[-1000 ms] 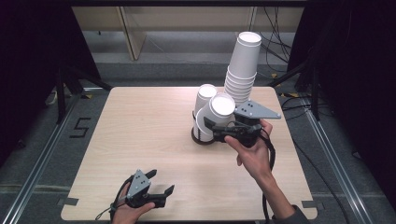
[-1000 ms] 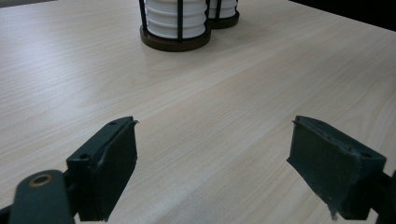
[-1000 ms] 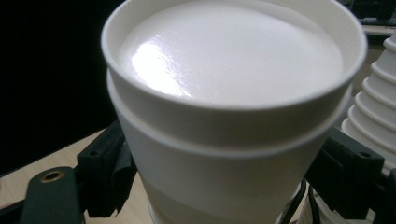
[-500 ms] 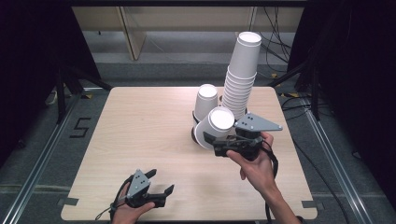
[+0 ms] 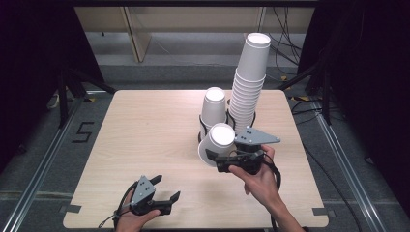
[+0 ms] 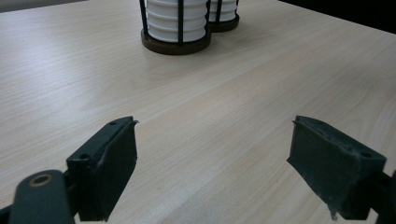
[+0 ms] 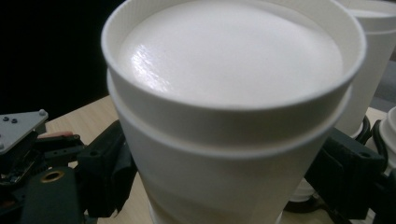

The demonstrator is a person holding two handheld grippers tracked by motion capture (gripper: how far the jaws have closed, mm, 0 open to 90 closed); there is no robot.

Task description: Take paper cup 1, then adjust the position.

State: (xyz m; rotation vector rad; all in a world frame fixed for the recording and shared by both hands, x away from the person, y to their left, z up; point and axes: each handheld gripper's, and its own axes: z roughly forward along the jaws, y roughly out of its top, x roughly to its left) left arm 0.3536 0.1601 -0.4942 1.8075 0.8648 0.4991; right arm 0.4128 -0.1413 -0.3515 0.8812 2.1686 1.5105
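My right gripper is shut on an upside-down white paper cup, held tilted above the table in front of the holders. In the right gripper view that cup sits between the two black jaws, and it looks like two nested cups. A tall leaning stack of white cups stands in a black wire holder at the back right. A short stack of cups stands in a second holder to its left. My left gripper rests open near the table's front edge, its jaws wide apart over bare wood.
The light wooden table has open surface across its left half. The bases of the two wire holders stand ahead of the left gripper. Dark floor, rails and a shelf lie beyond the table edges.
My right gripper has drawn the cup forward and down, away from the short stack toward the person. The left gripper has not moved.
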